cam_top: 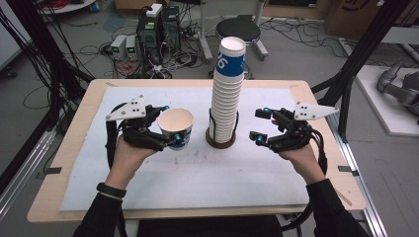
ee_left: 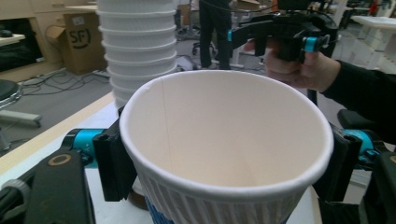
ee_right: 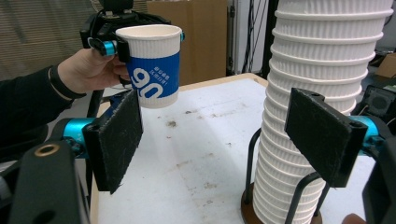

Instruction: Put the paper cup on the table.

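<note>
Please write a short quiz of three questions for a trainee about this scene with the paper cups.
1. True or false: the left hand-held gripper holds a single paper cup upright.
2. Where does the stack of cups stand? A) loose on the table B) in a wire holder on a round base C) on the floor
3. Fill in: the jaws of the right hand-held gripper are ____.

Key: 1 true; 2 B; 3 open, beside the stack and holding nothing.
</note>
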Available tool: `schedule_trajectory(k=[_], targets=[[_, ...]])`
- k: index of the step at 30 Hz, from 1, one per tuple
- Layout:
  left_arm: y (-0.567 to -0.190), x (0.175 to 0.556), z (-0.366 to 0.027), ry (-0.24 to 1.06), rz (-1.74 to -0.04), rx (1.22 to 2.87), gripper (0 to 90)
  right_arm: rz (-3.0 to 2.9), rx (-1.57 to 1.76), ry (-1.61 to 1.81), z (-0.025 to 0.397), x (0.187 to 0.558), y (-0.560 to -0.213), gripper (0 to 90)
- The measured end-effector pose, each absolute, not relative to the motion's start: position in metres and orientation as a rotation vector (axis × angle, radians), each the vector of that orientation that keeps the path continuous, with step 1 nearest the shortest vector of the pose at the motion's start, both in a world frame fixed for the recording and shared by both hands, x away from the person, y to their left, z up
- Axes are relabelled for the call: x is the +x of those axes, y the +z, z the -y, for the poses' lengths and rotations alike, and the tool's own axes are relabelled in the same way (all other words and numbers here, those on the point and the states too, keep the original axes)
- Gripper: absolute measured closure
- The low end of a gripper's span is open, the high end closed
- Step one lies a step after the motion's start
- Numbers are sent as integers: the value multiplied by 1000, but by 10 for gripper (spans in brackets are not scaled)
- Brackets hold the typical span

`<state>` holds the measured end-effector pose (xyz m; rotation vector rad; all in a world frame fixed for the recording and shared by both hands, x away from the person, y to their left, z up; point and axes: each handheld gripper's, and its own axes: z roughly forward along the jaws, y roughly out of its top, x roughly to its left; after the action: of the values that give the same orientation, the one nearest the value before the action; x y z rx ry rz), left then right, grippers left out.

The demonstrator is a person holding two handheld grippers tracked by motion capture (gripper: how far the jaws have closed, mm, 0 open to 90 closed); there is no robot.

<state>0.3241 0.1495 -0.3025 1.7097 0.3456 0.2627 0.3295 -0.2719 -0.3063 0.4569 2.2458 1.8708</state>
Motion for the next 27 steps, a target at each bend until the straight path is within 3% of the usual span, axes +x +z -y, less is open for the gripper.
schedule_trajectory(k=[27], targets=[[-327, 346, -186, 473, -553, 1658, 234, -2224, 467, 1872, 275, 335, -307, 195]])
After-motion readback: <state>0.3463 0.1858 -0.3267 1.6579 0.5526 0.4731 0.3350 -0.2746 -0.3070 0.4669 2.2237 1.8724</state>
